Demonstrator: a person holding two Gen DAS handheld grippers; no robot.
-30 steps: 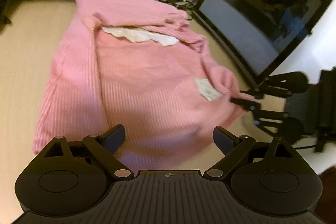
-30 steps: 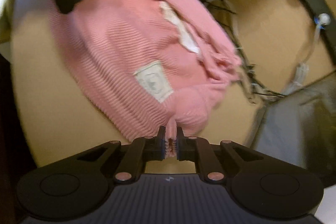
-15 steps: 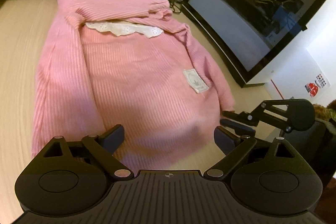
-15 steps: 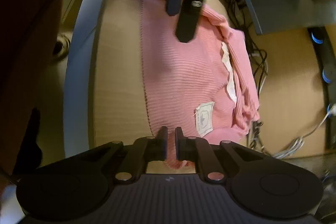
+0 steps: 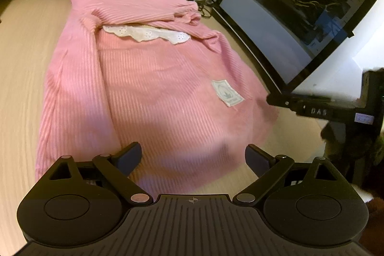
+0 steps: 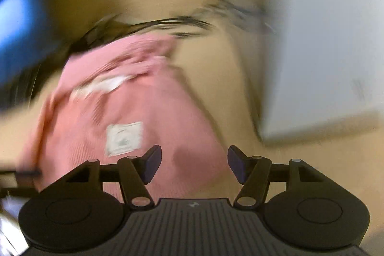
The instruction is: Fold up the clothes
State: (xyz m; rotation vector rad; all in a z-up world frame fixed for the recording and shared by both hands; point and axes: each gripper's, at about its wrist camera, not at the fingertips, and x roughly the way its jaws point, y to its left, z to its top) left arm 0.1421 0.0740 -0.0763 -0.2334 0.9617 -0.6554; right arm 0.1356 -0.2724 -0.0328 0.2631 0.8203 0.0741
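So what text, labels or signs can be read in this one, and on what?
"DAS": white letters on the black right tool, as seen from the left wrist.
Small white sticker beside it: too small to read.
Pale patch on the pink sweater: a leaf-like emblem, wording unreadable.

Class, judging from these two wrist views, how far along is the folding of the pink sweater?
Done: the sweater lies on the desk with both sleeves folded in over the body; collar and patch show. In hand: nothing. The right tongs have just been opening and stand apart, empty; the left tongs hover open over the hem. Left: probably folding the body over, hem to collar.
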